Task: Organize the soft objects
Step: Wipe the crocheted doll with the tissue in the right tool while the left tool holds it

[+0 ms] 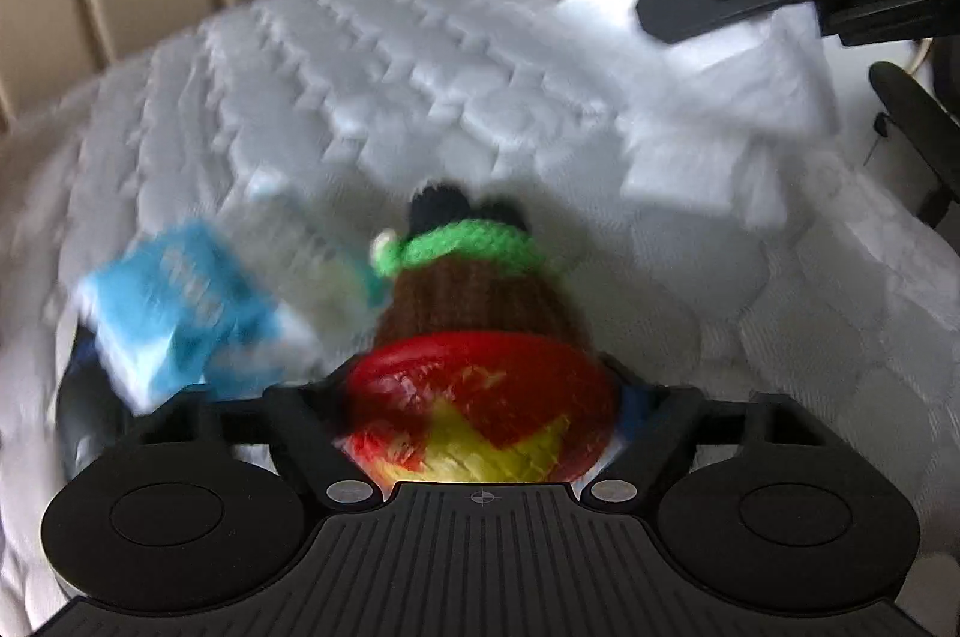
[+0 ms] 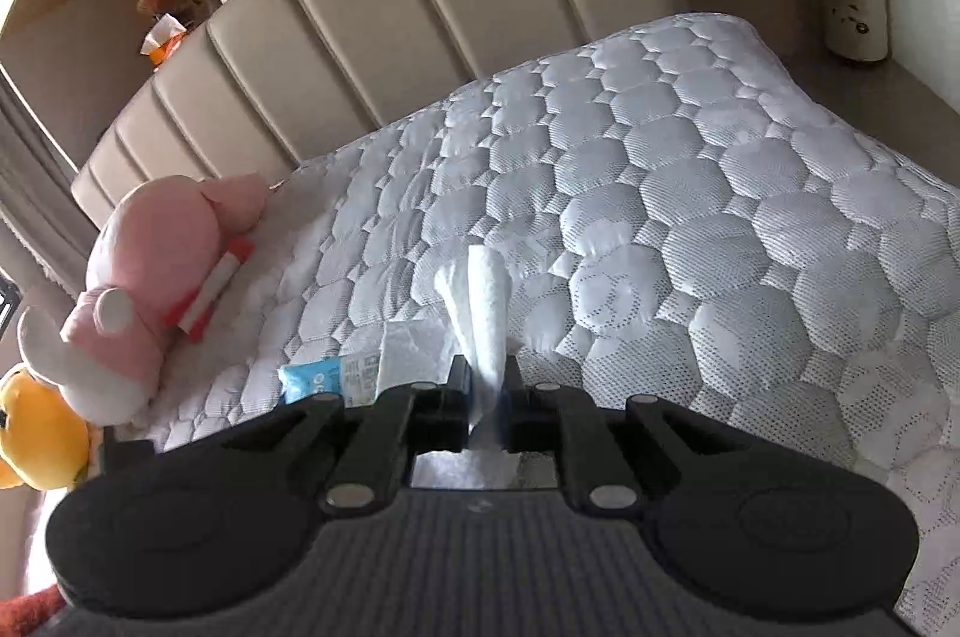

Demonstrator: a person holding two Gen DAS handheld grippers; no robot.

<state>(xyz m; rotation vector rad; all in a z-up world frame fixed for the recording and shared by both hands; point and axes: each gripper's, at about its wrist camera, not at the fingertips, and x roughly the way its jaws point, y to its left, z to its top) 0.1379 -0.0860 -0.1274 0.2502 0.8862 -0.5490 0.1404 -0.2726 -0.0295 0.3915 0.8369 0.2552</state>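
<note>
Through the left wrist camera, the left gripper [image 1: 480, 397] has a knitted toy [image 1: 480, 289] between its fingers: a red and yellow rounded part lies close to the lens, then a brown body with a green band and black ends. The picture is blurred, but the fingers seem to press on the red part from both sides, so the gripper grasps the toy. It points steeply down toward the white quilted mattress [image 1: 336, 54]. Just to the left of the toy lies a blue tissue pack [image 1: 174, 313]. At the upper right, the right gripper [image 1: 666, 12] hangs above the bed with white tissue [image 1: 720, 108] spreading below it; this wide sheet shows only in this view.

Through the right wrist camera, the right gripper [image 2: 483, 373] is clenched on a thin strip of the tissue [image 2: 483, 301], which stands up between the closed fingers. It is tilted down over the mattress [image 2: 690, 217]. The tissue pack [image 2: 336, 379] lies just left of the fingers. Only this view shows a pink plush toy [image 2: 156, 265] and a yellow plush toy [image 2: 36, 439] at the left edge of the bed, and the beige headboard [image 2: 372, 6].
</note>
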